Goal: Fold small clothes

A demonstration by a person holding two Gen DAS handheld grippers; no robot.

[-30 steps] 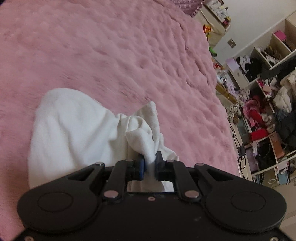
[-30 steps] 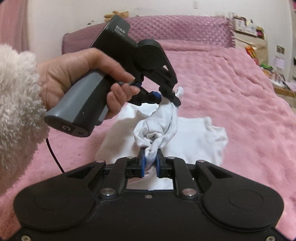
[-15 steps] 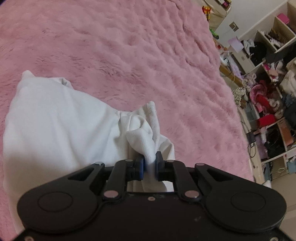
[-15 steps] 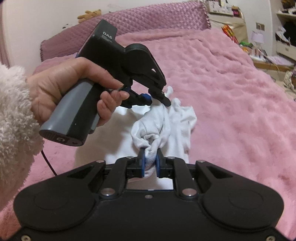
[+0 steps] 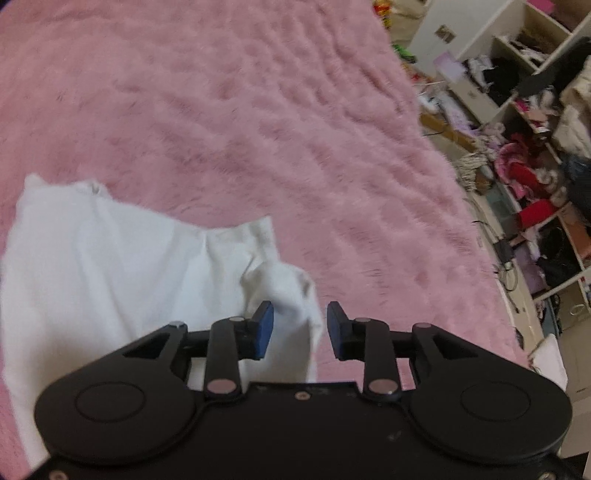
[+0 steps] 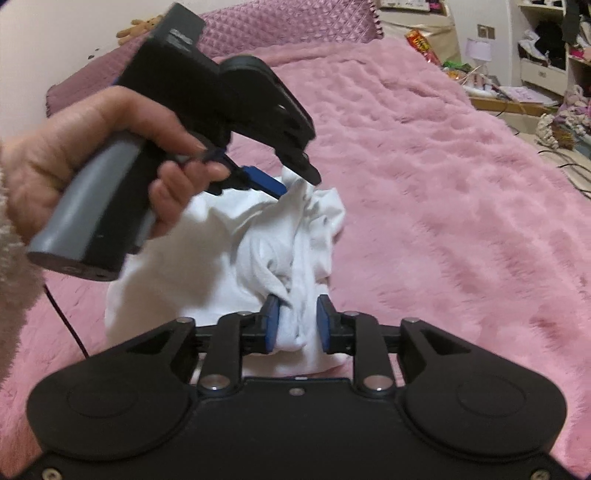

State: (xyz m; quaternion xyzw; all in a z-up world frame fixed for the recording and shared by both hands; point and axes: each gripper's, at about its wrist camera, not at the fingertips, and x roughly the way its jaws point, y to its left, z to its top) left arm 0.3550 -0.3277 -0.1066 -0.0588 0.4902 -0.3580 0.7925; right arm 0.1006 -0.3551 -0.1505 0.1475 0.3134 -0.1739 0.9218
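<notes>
Pink plush bedding [image 5: 258, 110] covers the whole work surface, with a quilted purple headboard [image 6: 295, 26] at the far end and open shelving [image 5: 535, 110] crammed with clothes off the right side. Since half a second ago both grips have been let go: the left gripper [image 5: 300, 325], previously clamped on a bunched corner of the white garment [image 5: 110, 277], now has its jaws opening, and the cloth lies slack between the blue pads, brushing the left one and clear of the right. The right gripper [image 6: 294, 324] was likewise pinched tight and its jaws are now opening; the gathered fabric [image 6: 295, 266] still sits between the pads, but no longer squeezed. In the right wrist view the person's left hand [image 6: 92, 155] holds the other tool just above the far end of the bundle. The garment lies on the near left part of the bed, one broad panel flat and a rumpled ridge along its right edge. Judgement: this release marks a fold being laid down, though the ridge is untidy and will likely need smoothing. Nothing lies on the bedding around the cloth; the deep pile could drag at the fabric, and a black cable [image 6: 70, 325] trails near the left edge.
</notes>
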